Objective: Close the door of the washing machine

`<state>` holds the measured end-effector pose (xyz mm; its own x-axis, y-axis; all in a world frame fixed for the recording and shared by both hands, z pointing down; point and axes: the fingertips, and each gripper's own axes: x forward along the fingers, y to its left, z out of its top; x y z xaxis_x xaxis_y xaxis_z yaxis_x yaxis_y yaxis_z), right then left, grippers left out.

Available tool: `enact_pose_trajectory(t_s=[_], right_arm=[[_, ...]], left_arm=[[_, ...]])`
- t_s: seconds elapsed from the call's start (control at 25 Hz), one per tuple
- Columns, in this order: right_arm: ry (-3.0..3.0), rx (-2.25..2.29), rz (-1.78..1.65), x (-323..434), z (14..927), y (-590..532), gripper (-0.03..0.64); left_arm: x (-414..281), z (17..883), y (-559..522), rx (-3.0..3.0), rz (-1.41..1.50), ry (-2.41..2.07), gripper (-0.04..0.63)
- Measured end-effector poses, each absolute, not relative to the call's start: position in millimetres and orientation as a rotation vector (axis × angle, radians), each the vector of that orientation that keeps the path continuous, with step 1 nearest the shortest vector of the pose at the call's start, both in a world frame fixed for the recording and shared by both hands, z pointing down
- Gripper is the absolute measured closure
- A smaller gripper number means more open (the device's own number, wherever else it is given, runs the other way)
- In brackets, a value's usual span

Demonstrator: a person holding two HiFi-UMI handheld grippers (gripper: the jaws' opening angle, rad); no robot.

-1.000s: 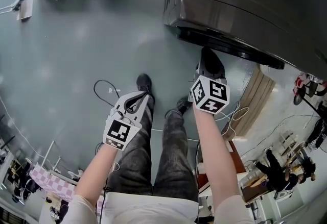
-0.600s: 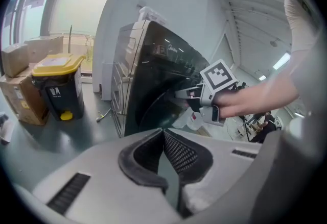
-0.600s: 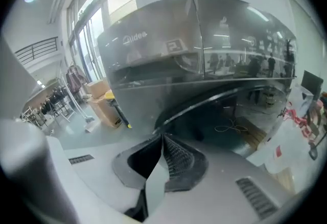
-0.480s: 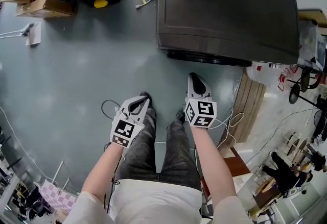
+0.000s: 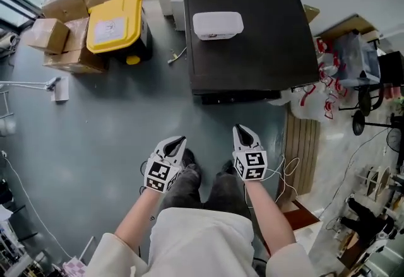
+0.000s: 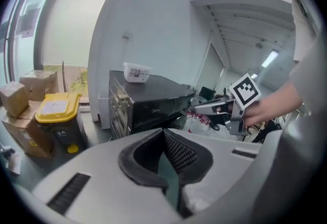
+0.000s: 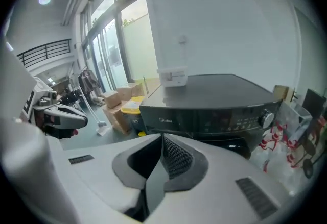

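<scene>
The dark washing machine [image 5: 252,36] stands ahead of me, its top seen from above with a white tub [image 5: 218,24] on it. Both grippers hang in front of it, apart from it, above the person's legs. My left gripper [image 5: 178,141] is shut with nothing in it, and so is my right gripper [image 5: 242,132]. The right gripper view shows the machine's control panel [image 7: 214,118] with its knob [image 7: 265,119] just beyond the closed tips [image 7: 163,139]. The gripper's body hides the door below the panel. In the left gripper view the machine [image 6: 148,100] shows at an angle.
A yellow-lidded bin [image 5: 115,23] and cardboard boxes [image 5: 63,17] stand left of the machine. A slatted wooden panel [image 5: 302,143] and red-and-white bags [image 5: 319,89] lie to its right. Cables trail on the grey floor [image 5: 95,124] by the person's feet.
Both grippers have risen and drawn back from the machine's front. The head view has lifted too, so the whole machine top, the bin and the boxes have come into sight.
</scene>
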<state>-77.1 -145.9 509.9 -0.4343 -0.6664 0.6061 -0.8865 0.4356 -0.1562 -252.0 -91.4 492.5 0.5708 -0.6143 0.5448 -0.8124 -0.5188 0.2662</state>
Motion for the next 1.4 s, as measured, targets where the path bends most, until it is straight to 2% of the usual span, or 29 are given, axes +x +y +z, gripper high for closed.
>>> enact_pose_trajectory(t_s=[0.36,0.88,1.4], right_arm=[[-2.238,1.375,0.619,-65,398,-108,0.581],[-2.453,1.378,0.408,-3,240,-86,0.581],[-2.543,1.377,0.307,33,186,-65,0.581]], left_arm=[[-260,383,-92,2.389,0.444,-1.135,0.586],[-224,255,-77,2.489,0.321,-1.232,0.586],[-212,189,-55,2.525,0.265,-1.343,0.586]])
